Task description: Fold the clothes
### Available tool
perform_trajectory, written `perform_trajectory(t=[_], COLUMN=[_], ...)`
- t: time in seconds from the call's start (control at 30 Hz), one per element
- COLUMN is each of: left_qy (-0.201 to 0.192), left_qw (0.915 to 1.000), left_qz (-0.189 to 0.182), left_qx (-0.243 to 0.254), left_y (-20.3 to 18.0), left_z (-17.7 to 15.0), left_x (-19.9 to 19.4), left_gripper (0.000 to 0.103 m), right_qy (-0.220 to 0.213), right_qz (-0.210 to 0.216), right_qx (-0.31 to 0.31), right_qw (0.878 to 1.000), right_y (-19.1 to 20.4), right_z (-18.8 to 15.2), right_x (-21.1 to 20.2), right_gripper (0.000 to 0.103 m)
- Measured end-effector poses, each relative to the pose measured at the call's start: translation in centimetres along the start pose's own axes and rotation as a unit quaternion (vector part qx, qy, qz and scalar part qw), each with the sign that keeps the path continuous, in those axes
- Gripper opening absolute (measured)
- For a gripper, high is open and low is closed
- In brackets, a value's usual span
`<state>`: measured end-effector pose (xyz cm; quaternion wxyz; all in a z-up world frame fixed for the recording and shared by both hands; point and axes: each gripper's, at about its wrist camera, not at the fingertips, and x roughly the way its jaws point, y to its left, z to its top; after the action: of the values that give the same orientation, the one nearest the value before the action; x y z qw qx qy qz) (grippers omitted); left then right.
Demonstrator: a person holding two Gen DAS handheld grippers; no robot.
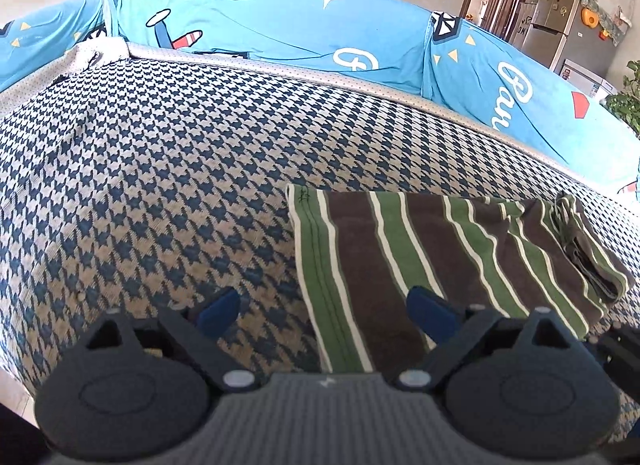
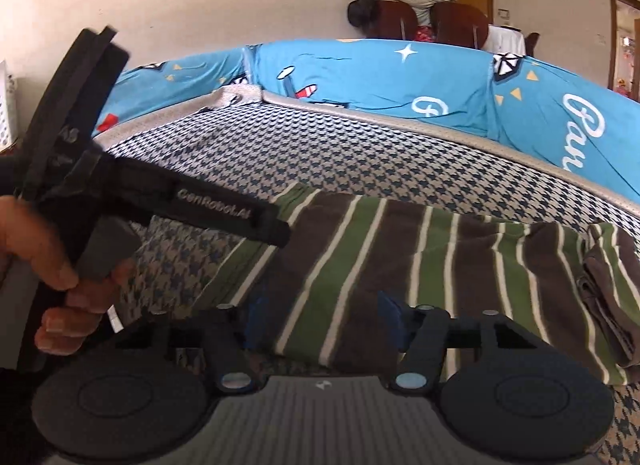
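We can't see the lower part of the striped shirt (image 1: 420, 249) from the left wrist view; the body of the left tongs (image 1: 324, 311) covers it, and its far right end bunches into folds we can't sort out. From the right wrist view the picture is smeared w/ blur, so the near hem under the right tongs (image 2: 320, 317) is hard to read. The left tongs' tips are cut off there by a hand (image 2: 60, 265) gripping the handle.

Shirt: soft knit, brown and green bands w/ thin white lines, folded to a rough rectangle, flat on the houndstooth cover (image 1: 160, 169). The blue cushions (image 1: 280, 21) are smooth printed cloth, curving behind.

Left tongs stand wide, nothing between them; one blue tip over the cover, the other over the shirt's left part. Right tongs are about half open above the shirt; no pinch visible. Left of the shirt's straight edge, the cover lies bare.
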<state>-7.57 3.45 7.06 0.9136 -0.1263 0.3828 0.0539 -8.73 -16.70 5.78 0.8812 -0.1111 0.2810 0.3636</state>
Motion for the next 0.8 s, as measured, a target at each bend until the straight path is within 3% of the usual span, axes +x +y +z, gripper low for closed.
perform_trajectory(t=[0.13,0.3,0.7,0.8], left_qy=[0.002,0.013,0.059,0.071], left_qw=[1.0,0.9994,0.993,0.9903], left_qz=[0.0,-0.019,-0.08,-0.096], left_qx=[-0.008,-0.027,-0.062,-0.071], left_y=[0.7,1.6,2.5,2.6], left_z=[-0.2,-0.4,-0.7,-0.7], left_x=[-0.2,-0.4,-0.4,-0.4], left_gripper=[0.09,0.09,0.092,0.093], right_qy=[0.008,0.018,0.015,0.01], right_qz=[0.023,0.038,0.012,0.01], right_qx=[-0.032,-0.079,-0.174,-0.159], right_qw=[0.999,0.996,0.985,0.987], right_y=[1.9,4.0,6.2,5.7], right_z=[-0.6,-1.4,-2.5,-2.3], right_x=[0.3,1.2,4.2,4.3], right_gripper=[0.047,0.047,0.047,0.039])
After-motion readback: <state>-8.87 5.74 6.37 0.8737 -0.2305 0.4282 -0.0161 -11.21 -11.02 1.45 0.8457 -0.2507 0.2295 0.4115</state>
